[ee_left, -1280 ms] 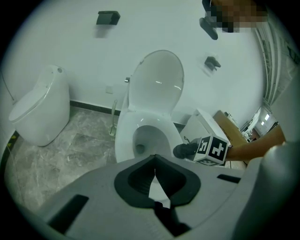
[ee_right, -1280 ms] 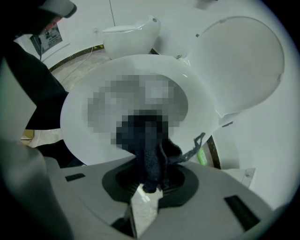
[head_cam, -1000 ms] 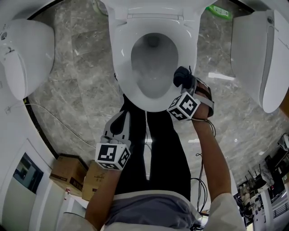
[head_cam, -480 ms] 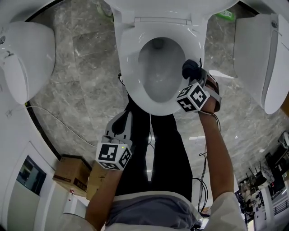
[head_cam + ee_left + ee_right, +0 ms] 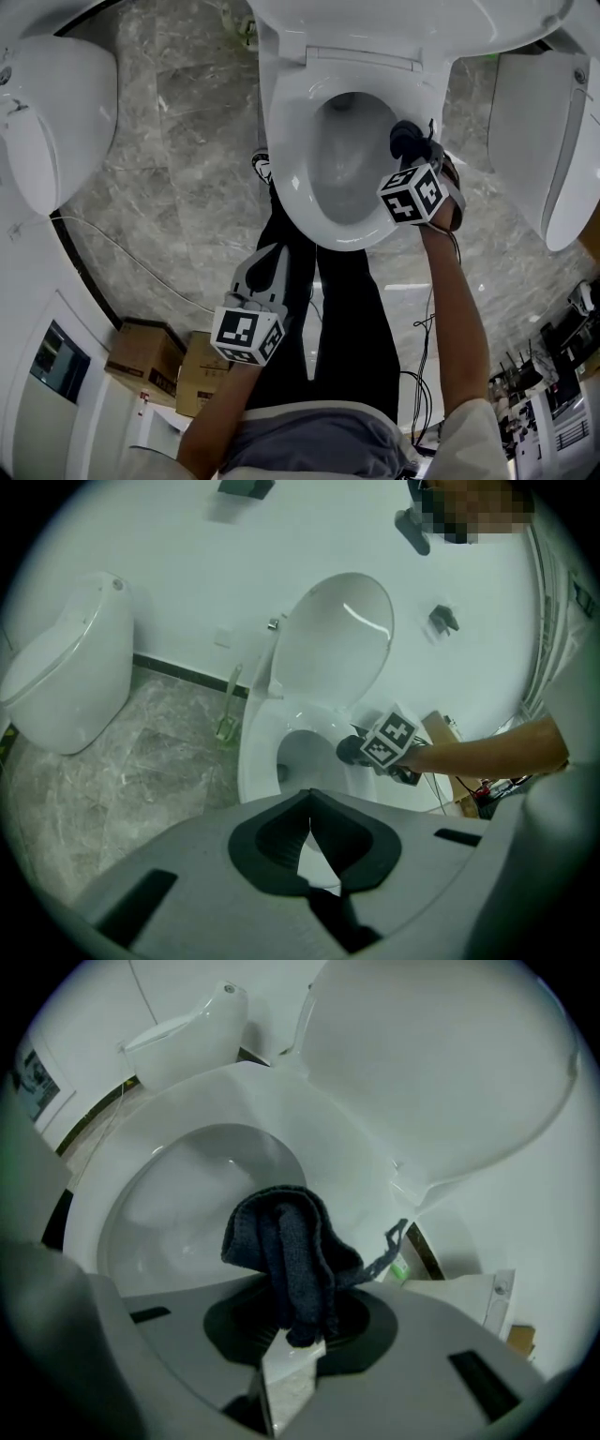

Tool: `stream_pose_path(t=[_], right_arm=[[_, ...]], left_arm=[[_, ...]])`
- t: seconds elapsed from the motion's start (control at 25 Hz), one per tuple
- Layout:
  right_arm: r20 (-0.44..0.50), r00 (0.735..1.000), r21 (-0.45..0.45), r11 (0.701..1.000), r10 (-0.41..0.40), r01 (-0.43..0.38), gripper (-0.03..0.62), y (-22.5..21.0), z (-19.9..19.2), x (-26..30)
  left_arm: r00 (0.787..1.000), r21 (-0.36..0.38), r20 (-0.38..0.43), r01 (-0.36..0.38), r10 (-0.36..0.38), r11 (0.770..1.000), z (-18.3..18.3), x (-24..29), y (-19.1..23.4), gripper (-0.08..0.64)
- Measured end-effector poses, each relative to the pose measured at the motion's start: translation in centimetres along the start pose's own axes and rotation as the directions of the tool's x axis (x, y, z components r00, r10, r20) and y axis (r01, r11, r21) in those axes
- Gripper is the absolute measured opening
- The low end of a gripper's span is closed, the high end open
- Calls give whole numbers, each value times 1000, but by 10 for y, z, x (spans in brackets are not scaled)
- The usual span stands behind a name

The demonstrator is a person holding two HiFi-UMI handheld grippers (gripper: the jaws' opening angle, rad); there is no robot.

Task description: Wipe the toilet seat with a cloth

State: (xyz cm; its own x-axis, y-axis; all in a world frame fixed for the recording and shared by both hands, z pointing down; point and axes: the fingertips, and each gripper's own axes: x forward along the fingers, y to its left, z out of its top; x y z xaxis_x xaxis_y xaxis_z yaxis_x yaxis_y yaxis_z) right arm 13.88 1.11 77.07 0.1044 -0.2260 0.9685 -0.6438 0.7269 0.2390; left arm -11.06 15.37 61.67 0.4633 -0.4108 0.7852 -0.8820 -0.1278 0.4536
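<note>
Relative to the head view a second ago, the right gripper [image 5: 412,155] has travelled from the front right curve of the toilet seat [image 5: 291,141] along its right side toward the hinge end, while the left gripper [image 5: 262,267] has stayed low beside the person's dark trousers [image 5: 328,328]. Right gripper: jaws closed on a dark cloth [image 5: 405,139], which bunches out ahead of the fingertips. In the right gripper view the same cloth [image 5: 286,1251] is pinched at its lower end between the jaws of the right gripper [image 5: 295,1335], and it lies against the white seat [image 5: 281,1119] at the inner edge, above the bowl [image 5: 197,1194], with a loose thread trailing to the right. Left gripper: in its own view the jaws of the left gripper [image 5: 309,827] meet at the tips with nothing between them; beyond them stand the toilet seat [image 5: 258,752], the raised lid [image 5: 342,639] and the cloth [image 5: 349,750]. The lid [image 5: 403,19] stands open at the top of the head view. A second toilet [image 5: 52,112] stands at the left on the grey marbled floor [image 5: 178,159], well apart from the first, and cardboard boxes [image 5: 141,352] sit at the lower left.
</note>
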Motion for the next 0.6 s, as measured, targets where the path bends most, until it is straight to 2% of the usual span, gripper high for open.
stream_pose_path(t=[0.2,0.48,0.6], right_arm=[[23,996,110,990,82,-84,71,-2,24,9],[44,986,204,965,160,-165,71,-2,54,17],[57,982,211,959,182,-190,71,-1,67,19]], left_arm=[[1000,-9,5,24,-24,1000,9,-1,-1,9],[999,-49,31,19,-17,999,21,3,15,9],[999,-64,47,15,-12,998,26,1,18,9]])
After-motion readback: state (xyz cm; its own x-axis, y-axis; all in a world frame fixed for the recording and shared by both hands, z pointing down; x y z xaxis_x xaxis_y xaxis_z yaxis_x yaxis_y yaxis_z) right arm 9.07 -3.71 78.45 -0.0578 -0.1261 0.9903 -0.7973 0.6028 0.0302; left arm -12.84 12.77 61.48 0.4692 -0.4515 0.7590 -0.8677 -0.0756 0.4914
